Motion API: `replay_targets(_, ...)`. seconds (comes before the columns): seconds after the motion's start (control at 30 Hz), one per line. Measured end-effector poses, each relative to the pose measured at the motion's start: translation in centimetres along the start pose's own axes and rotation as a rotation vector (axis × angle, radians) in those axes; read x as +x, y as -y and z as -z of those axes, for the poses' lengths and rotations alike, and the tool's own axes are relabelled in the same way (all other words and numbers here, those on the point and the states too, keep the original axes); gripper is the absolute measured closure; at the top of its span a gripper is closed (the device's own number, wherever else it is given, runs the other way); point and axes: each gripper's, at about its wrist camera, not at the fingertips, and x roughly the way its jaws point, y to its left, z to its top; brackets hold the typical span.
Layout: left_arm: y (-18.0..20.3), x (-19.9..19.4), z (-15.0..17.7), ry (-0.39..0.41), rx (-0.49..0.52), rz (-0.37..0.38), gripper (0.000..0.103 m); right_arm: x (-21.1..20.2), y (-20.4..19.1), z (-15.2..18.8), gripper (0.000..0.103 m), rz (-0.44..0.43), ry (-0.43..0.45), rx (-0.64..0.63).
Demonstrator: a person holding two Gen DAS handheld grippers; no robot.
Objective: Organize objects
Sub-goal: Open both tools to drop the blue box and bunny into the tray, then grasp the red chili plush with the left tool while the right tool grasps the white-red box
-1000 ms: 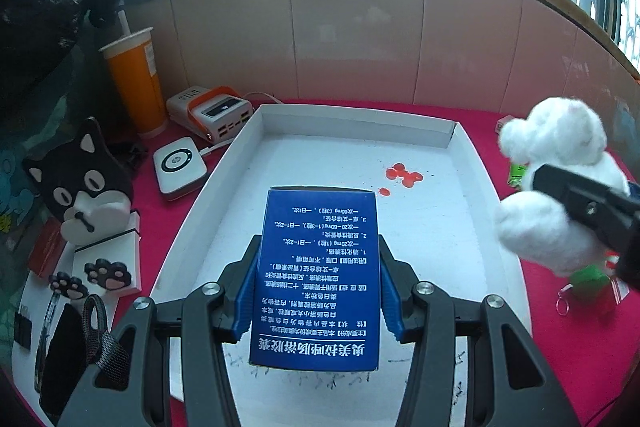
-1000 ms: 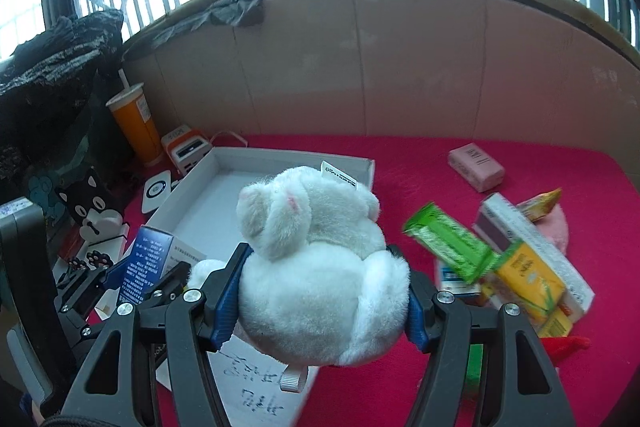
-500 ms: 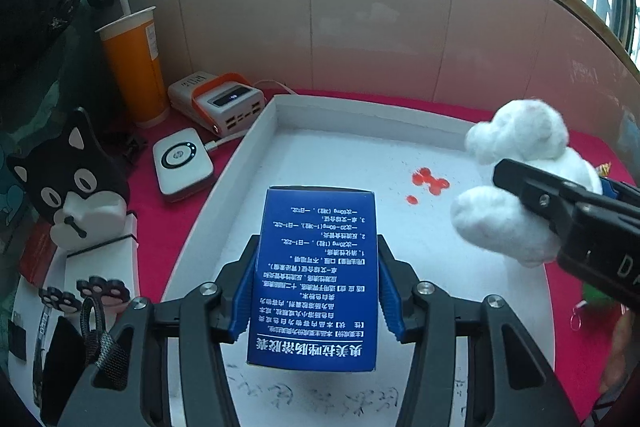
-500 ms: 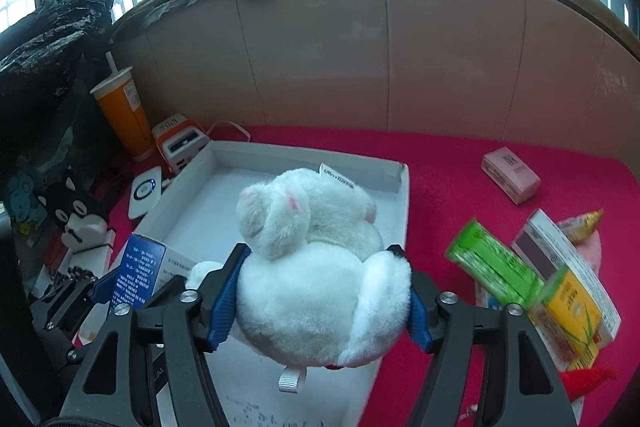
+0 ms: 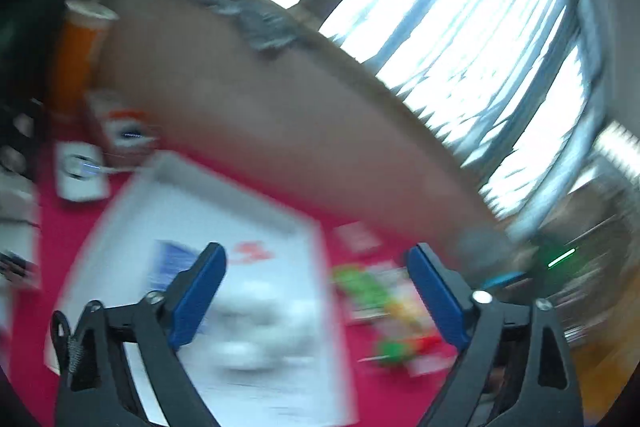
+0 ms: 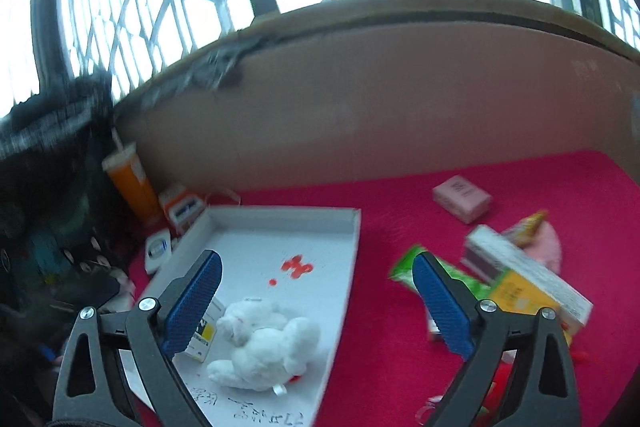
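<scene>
— White cardboard tray (image 6: 352, 227) on the red cloth: what's in it?
— A white plush rabbit (image 6: 264, 347) beside a blue medicine box (image 5: 170, 263). Both the left gripper (image 5: 316, 267) and right gripper (image 6: 316, 279) have just sprung wide, nothing between their jaws.

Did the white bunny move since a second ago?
Yes. The white bunny has dropped out of the right gripper, whose jaws have just been opening, and now lies in the white tray near its front end.
</scene>
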Motion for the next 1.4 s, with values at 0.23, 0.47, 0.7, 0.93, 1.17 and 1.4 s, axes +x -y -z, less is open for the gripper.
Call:
replay_targets(0.23, 5.5, 0.9, 1.3, 0.013, 0.054, -0.125, 0.006, -5.8, 6.1, 0.7, 0.000, 0.050, 0.091, 0.115)
replay_targets(0.47, 9.0, 7.3, 7.0, -0.212, 0.234, -0.193, 0.006, -9.1, 14.4, 3.4, 0.000, 0.239, 0.093, 0.210)
replay_targets(0.7, 12.8, 13.2, 13.1, -0.383, 0.478, -0.242, 0.006, -9.6, 21.2, 5.8, 0.000, 0.293, 0.026, 0.337)
replay_targets(0.93, 12.9, 15.2, 14.4, -0.432, 0.588, -0.317, 0.006, -6.7, 20.5, 8.8, 0.000, 0.173, -0.184, 0.122)
replay_targets(1.17, 11.7, 16.0, 14.3, -0.459, 0.611, -0.390, 0.006, -3.7, 16.4, 9.9, 0.000, 0.100, -0.264, -0.059)
replay_targets(1.4, 11.9, 17.7, 15.7, -0.514, 0.664, -0.387, 0.006, -1.1, 15.9, 10.5, 0.034, 0.134, -0.313, -0.122)
